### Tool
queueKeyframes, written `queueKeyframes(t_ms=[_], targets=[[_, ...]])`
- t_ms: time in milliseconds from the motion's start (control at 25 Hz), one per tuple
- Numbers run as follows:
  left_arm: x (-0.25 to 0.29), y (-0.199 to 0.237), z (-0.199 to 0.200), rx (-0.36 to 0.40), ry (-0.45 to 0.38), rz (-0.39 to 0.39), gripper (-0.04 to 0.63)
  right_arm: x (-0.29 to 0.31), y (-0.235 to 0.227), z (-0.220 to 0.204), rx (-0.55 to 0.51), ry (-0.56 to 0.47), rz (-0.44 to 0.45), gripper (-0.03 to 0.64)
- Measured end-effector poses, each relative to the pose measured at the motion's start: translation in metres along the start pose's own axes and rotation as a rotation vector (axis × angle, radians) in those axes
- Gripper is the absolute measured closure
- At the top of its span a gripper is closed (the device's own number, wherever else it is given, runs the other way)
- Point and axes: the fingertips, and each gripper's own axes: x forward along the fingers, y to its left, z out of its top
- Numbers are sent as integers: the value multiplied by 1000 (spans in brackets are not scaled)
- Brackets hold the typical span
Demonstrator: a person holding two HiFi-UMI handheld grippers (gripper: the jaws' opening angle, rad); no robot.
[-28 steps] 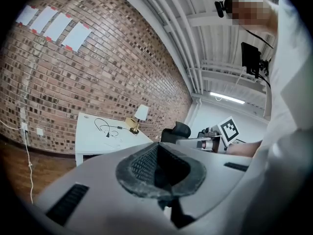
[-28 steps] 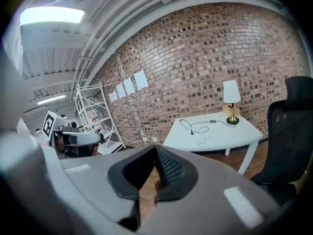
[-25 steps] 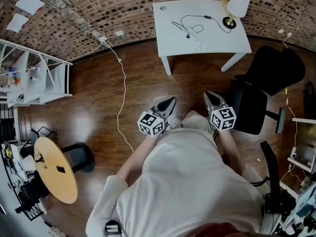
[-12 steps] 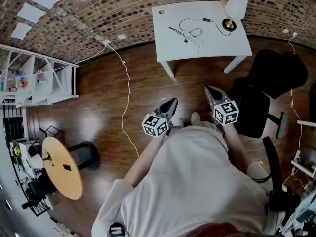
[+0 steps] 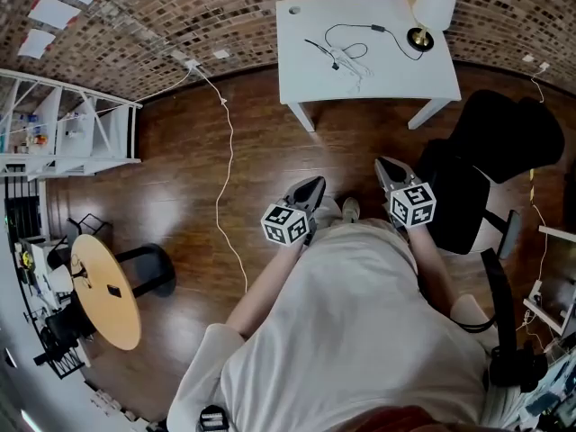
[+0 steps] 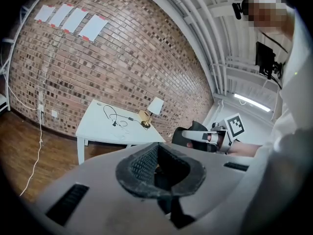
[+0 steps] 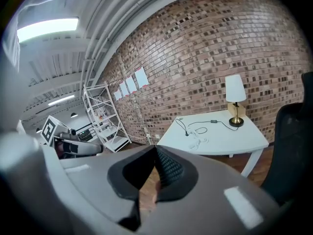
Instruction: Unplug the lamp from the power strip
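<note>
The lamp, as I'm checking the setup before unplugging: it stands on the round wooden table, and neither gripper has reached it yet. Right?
Not quite. The lamp stands on the white table, not on the round wooden table at the left; the head view shows this. The rest holds: the left gripper and the right gripper are well short of it.

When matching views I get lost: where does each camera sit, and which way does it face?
Head view: on the person's head, facing steeply down at floor and white table; shirt, arms, left gripper and right gripper show.
Left gripper view: on that gripper, along its shut jaws toward the table; right gripper shows.
Right gripper view: likewise, jaws shut, facing the table; left gripper shows.
Shared: all three show the lamp.
</note>
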Motion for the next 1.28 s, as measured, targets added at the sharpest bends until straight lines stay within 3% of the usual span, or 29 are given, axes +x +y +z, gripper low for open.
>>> queueKeyframes(t_ms=[560, 960, 1280], targets=[[22, 17, -7, -40, 71, -26, 591, 14, -20, -4, 38, 16, -51, 621], [83, 47, 49, 24, 133, -160, 591, 51, -62, 46, 78, -8, -175, 621], [117, 121, 115, 35, 121, -202, 591, 132, -65, 84, -83, 74, -203, 621]])
